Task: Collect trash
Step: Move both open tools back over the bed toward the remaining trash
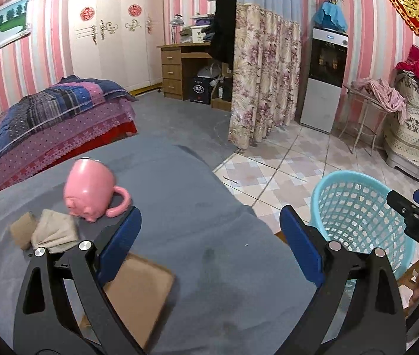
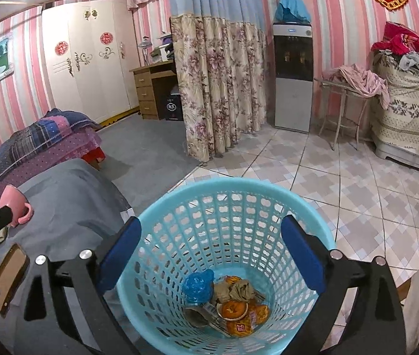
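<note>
Trash (image 2: 227,304) lies at the bottom of the blue basket (image 2: 179,195), lower centre: wrappers, crumpled paper, a blue bag. Right gripper (image 2: 209,245) hangs spread and empty above it. Left gripper (image 1: 209,230), also spread, faces the grey table (image 1: 179,183), where folded paper (image 1: 54,233) remains uncollected.

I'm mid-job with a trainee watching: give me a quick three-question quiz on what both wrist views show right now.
1. True or false: the right claw holds a piece of trash.
2. Where does the pink mug lie? A) in the basket B) on the grey surface C) on the tiled floor
3. Which colour is the crumpled bag in the basket?

Key:
1. False; it is open and empty above the basket.
2. B; it lies tipped over beside the folded cloth.
3. Blue.
</note>
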`<state>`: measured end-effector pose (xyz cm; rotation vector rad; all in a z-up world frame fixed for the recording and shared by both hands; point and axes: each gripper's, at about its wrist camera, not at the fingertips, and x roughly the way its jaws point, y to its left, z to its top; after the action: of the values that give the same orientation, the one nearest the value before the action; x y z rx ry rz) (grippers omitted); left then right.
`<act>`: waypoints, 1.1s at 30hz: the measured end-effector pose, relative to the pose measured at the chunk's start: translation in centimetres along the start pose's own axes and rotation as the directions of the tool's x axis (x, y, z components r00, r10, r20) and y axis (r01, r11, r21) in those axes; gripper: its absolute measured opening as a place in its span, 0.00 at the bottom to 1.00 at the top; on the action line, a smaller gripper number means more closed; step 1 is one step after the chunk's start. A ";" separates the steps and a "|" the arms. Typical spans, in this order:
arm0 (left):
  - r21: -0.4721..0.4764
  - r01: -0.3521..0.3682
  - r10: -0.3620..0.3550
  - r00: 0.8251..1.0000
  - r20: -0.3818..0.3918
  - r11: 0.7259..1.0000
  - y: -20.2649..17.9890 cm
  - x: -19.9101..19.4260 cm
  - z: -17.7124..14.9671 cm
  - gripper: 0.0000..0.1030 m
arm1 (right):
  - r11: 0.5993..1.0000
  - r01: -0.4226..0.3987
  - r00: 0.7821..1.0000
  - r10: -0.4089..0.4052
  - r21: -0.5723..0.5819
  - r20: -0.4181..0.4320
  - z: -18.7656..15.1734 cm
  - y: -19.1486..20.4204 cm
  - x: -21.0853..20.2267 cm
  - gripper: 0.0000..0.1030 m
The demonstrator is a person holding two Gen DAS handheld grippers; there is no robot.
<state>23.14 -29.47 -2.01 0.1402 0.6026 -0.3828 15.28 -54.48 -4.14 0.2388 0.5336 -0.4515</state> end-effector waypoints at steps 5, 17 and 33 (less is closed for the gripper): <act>-0.033 -0.038 0.039 0.999 0.005 0.999 2.8 -1.5 -0.7 0.90 | 1.000 -0.025 1.000 0.025 -0.014 0.006 0.1 1.2 -0.4 0.94; -0.066 -0.162 0.161 0.987 -0.021 0.985 10.0 -3.9 -3.2 0.90 | 0.986 -0.107 0.994 0.107 -0.125 -0.002 -0.4 7.6 -0.9 0.96; -0.136 -0.249 0.244 0.968 -0.052 0.959 17.9 -5.8 -5.6 0.90 | 0.978 -0.174 0.985 0.170 -0.119 -0.043 -2.0 13.1 -1.0 0.96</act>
<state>22.80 -9.81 -2.90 0.0848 0.6361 -0.0954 19.84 -41.95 -3.90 0.1726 0.5652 -0.2461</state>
